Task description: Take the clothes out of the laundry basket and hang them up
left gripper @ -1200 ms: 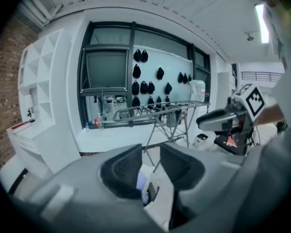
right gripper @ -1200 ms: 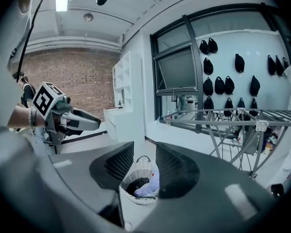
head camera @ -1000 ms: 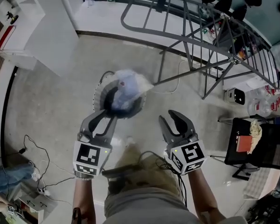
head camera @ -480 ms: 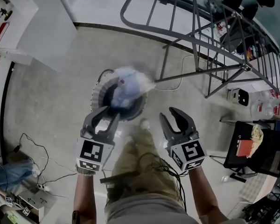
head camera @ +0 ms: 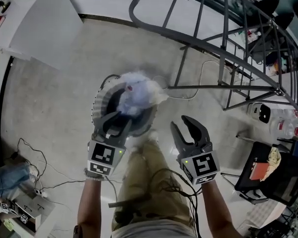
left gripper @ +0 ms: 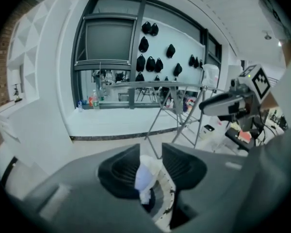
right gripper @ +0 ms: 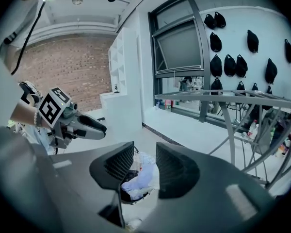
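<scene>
My right tool (head camera: 183,128) hangs with jaws apart and empty, at 3 o'clock of my left tool (head camera: 118,125). The left jaws have just been opening wider, nothing between them, ready for cloth. Just ahead at 12 o'clock the laundry basket (head camera: 98,100) stands on the floor with the pale clothes (head camera: 134,95) heaped inside. The drying rack (head camera: 223,38) stands further off at 2 o'clock, for hanging.

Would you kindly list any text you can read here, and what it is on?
None is readable.
The left claw (its empty jaws have just been opening) and right claw: square marker patterns only, no letters.
The bottles: labels too small and blurred.
</scene>
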`<state>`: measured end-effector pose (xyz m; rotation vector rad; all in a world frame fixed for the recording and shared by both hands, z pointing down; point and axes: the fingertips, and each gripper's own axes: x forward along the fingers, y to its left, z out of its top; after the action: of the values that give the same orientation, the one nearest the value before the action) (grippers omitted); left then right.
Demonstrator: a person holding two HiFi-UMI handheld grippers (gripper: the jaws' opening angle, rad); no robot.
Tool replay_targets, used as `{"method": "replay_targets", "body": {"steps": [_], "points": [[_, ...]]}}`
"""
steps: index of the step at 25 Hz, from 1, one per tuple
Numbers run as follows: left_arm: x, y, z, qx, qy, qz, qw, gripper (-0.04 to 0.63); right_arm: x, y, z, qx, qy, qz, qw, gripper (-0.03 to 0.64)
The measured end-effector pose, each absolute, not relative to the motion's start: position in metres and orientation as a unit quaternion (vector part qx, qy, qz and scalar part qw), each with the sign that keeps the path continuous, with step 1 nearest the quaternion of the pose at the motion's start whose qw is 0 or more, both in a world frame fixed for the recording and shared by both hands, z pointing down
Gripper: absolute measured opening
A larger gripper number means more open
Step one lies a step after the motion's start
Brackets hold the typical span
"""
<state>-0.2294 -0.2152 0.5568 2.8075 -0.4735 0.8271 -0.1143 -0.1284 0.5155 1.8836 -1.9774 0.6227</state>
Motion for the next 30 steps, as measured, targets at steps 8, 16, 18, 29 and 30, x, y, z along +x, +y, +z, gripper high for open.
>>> {"method": "replay_targets", "body": {"steps": [8, 16, 18, 29, 30], "points": [[-0.205, -0.256, 0.674, 0.928, -0.167, 0.316, 0.100, 0.137, -0.089, -0.158, 0.587, 0.652, -0.703, 0.221, 0.176, 0.129], [-0.187, -0.292, 0.795, 0.915, -0.167, 0.349, 0.118, 0.137, -0.073, -0.175, 0.659, 0.648, -0.705, 0.225, 0.182, 0.129], [-0.183, -0.297, 0.825, 0.910, -0.166, 0.358, 0.126, 0.137, -0.070, -0.178, 0.676, 0.648, -0.705, 0.227, 0.179, 0.129], [-0.174, -0.292, 0.976, 0.871, -0.133, 0.456, 0.120, 0.166, -0.053, -0.172, 0.754, 0.643, -0.703, 0.234, 0.196, 0.129], [-0.173, -0.293, 0.983, 0.870, -0.135, 0.458, 0.119, 0.167, -0.052, -0.170, 0.760, 0.642, -0.702, 0.235, 0.199, 0.129]]}}
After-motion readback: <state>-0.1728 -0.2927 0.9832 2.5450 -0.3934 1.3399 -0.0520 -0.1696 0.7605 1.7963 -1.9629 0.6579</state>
